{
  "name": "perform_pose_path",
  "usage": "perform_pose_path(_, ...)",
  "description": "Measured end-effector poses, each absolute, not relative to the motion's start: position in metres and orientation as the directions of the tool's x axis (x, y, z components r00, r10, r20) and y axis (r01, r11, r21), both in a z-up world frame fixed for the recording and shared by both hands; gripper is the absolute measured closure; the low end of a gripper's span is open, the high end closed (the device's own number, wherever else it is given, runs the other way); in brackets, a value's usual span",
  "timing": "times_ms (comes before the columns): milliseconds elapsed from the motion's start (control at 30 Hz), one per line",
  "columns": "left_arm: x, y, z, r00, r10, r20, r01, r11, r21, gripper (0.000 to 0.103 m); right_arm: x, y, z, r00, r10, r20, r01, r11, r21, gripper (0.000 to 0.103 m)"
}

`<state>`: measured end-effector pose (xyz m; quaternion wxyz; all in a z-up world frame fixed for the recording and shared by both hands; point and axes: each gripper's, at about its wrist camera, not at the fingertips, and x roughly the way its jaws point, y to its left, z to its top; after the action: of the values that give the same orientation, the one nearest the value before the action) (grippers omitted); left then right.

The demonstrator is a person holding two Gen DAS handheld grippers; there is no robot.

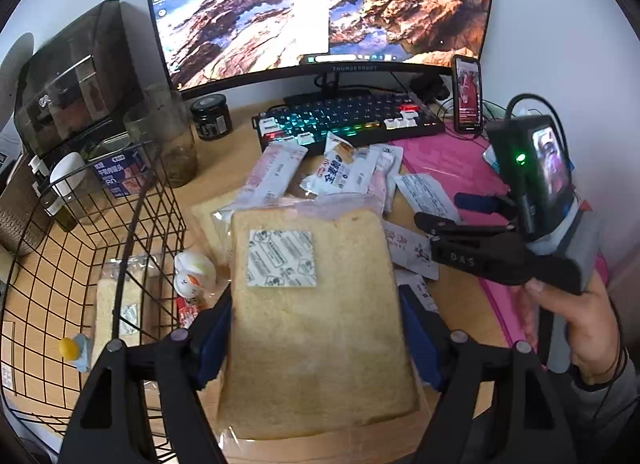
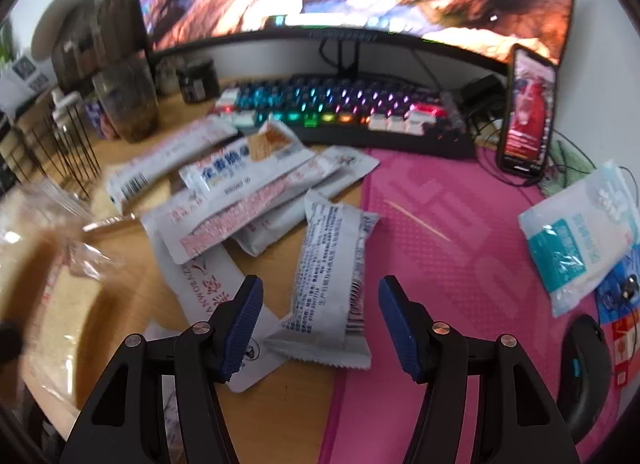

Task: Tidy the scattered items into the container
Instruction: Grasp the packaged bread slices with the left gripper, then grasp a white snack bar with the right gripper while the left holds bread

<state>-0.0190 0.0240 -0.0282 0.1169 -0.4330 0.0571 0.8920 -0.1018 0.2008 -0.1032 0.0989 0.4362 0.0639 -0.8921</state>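
My left gripper (image 1: pixel 316 340) is shut on a bagged slice of bread (image 1: pixel 316 324) with a white sachet on it, held above the desk just right of the black wire basket (image 1: pixel 132 223). The basket holds another bagged bread slice (image 1: pixel 120 304) and a small yellow-capped item (image 1: pixel 72 350). My right gripper (image 2: pixel 320 324) is open, its blue pads on either side of a white snack packet (image 2: pixel 332 276) lying on the desk. More white snack packets (image 2: pixel 248 183) lie in a pile behind it. The right gripper also shows in the left wrist view (image 1: pixel 440 211).
A lit keyboard (image 2: pixel 340 107), a monitor (image 1: pixel 320 3) and an upright phone (image 2: pixel 528 111) stand at the back. A pink mat (image 2: pixel 460 244) covers the right side, with a tissue pack (image 2: pixel 580 240) and a black mouse (image 2: pixel 584 376). A glass jar (image 1: pixel 172 139) and small white figurines (image 1: pixel 192 272) stand by the basket.
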Motion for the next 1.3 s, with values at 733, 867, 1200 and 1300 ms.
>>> perform_pose_path(733, -0.024, 0.011, -0.023, -0.609, 0.140, -0.781, -0.229, -0.973, 0.004, 0.024, -0.048, 0.197, -0.036, -0.705, -0.124, -0.698, 0.228, -0.972, -0.058, 0.066)
perform_pose_path(867, -0.020, 0.008, -0.016, -0.624, 0.141, -0.768, -0.227, -0.974, 0.005, 0.024, -0.023, 0.189, -0.010, -0.739, -0.143, -0.658, 0.243, -0.968, -0.063, 0.066)
perform_pose_path(1200, -0.010, -0.005, 0.004, -0.663, 0.135, -0.736, -0.207, -0.978, 0.006, 0.024, 0.008, 0.171, 0.019, -0.770, -0.194, -0.608, 0.280, -0.959, -0.048, 0.066)
perform_pose_path(1300, -0.006, -0.017, 0.011, -0.678, 0.122, -0.725, -0.188, -0.982, 0.010, 0.024, 0.011, 0.158, 0.025, -0.768, -0.224, -0.600, 0.310, -0.950, -0.043, 0.066)
